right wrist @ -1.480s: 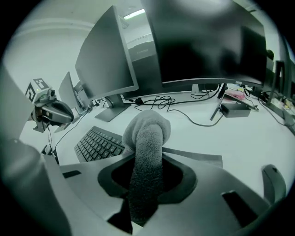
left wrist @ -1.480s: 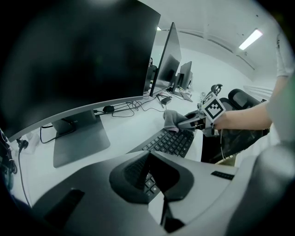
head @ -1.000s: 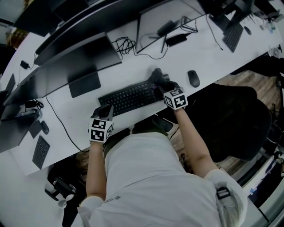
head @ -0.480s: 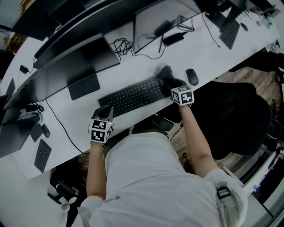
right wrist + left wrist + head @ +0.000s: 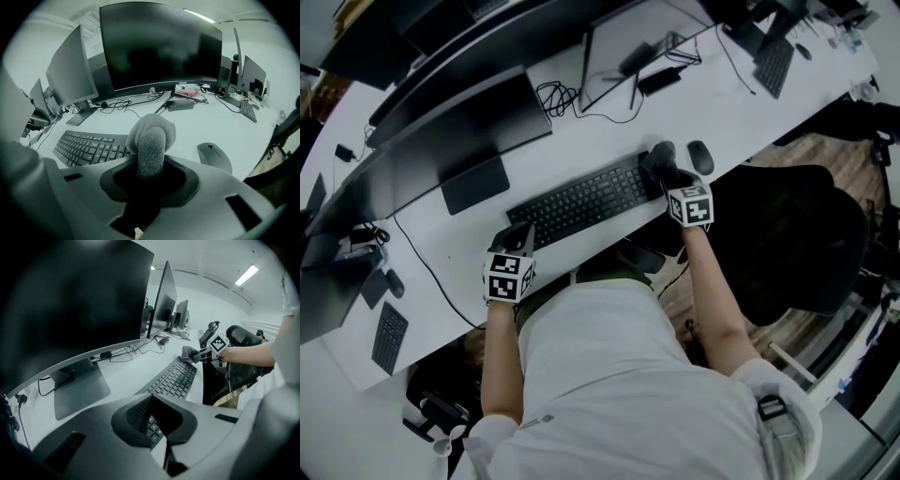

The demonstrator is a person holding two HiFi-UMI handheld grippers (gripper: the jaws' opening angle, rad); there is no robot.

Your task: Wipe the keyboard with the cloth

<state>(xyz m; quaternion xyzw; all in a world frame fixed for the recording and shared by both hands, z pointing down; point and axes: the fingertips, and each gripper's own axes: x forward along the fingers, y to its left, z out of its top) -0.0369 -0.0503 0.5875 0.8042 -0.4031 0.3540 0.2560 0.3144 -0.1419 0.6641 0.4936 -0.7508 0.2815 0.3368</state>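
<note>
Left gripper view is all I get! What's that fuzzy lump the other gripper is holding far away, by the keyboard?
Observer: The right gripper pinches a grey cloth between its fingers.
Operator: Is anything hiding behind it?
Observer: Yes, a mouse lies on the desk, just right of the cloth.
Operator: And what's off to my side?
Observer: The head view shows a second, smaller keyboard farther left along the desk, outside your picture.
</note>
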